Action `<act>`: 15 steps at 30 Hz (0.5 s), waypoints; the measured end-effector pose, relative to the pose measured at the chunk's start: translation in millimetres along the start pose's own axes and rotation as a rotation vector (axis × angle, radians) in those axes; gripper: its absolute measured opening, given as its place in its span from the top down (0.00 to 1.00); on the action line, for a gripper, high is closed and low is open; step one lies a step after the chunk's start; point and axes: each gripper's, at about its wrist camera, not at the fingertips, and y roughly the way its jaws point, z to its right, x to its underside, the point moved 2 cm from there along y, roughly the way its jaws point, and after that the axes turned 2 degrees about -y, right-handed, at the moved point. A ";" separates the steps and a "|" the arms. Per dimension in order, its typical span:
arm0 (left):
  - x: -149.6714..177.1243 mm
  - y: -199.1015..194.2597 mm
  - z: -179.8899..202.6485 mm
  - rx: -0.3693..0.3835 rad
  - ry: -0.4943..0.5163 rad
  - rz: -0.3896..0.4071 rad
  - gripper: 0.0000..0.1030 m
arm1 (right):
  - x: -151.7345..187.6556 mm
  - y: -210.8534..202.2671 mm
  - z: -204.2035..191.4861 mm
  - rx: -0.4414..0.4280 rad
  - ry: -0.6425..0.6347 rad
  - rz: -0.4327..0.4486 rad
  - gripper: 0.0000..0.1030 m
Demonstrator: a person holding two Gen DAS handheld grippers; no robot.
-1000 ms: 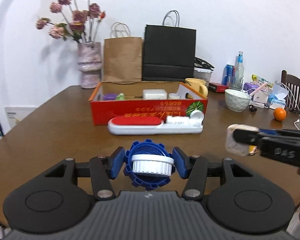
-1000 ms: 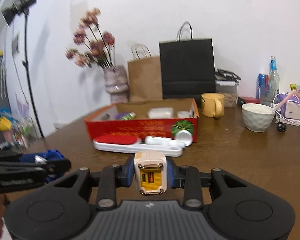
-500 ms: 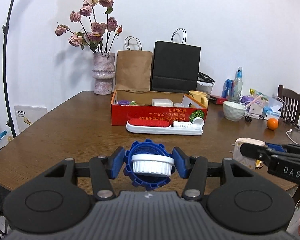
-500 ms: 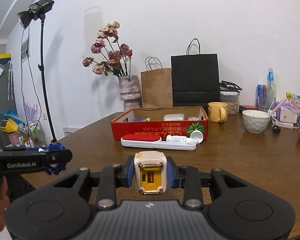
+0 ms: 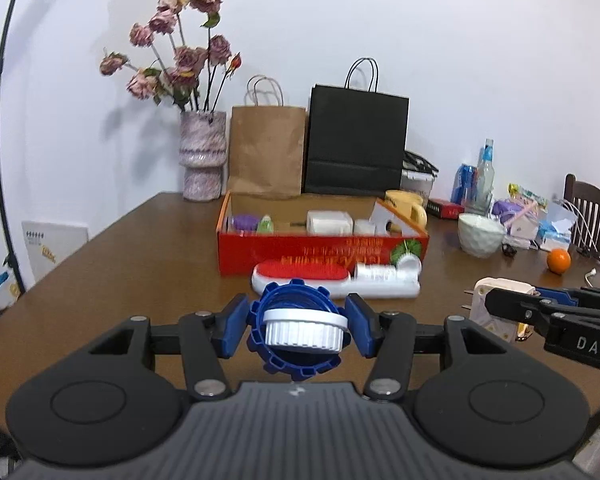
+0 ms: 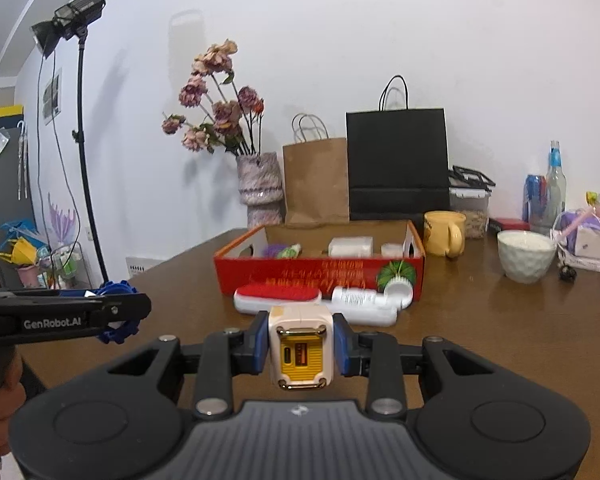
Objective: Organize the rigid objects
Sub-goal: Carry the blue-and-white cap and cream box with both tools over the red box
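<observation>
My left gripper (image 5: 296, 326) is shut on a blue toothed cap with a white ribbed lid (image 5: 305, 330), held above the near table edge; it also shows in the right wrist view (image 6: 118, 314). My right gripper (image 6: 301, 346) is shut on a white and yellow charger plug (image 6: 301, 350), seen from the side in the left wrist view (image 5: 494, 312). A red open cardboard box (image 5: 320, 254) (image 6: 320, 276) stands mid-table with several small items inside. A white and red lint brush (image 5: 332, 280) (image 6: 316, 304) lies in front of it.
A wooden table (image 5: 140, 248). Behind the box stand a vase of dried flowers (image 5: 202, 156), a brown paper bag (image 5: 266, 152) and a black bag (image 5: 356, 140). To the right are a yellow mug (image 6: 444, 232), a white bowl (image 6: 526, 256), bottles and an orange (image 5: 559, 261).
Both grippers pulled back from the box and rose, then eased slightly forward again. Both keep their objects.
</observation>
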 end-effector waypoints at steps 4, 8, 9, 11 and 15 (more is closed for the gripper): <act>-25.1 29.7 -1.4 -0.002 0.011 0.020 0.48 | -29.6 30.2 15.1 0.007 -0.007 0.017 0.70; -55.9 69.7 -4.9 0.025 0.013 0.026 0.48 | -62.2 65.6 31.9 -0.009 0.002 0.026 0.70; -63.6 81.2 -5.7 0.031 0.016 0.023 0.48 | -72.1 78.0 37.1 -0.019 0.000 0.026 0.70; -79.7 105.5 -7.3 0.028 0.024 0.013 0.48 | -87.3 98.6 43.9 -0.027 -0.005 0.024 0.70; -113.4 153.9 -11.9 0.053 0.026 0.007 0.48 | -118.7 149.8 59.1 -0.061 -0.003 -0.003 0.70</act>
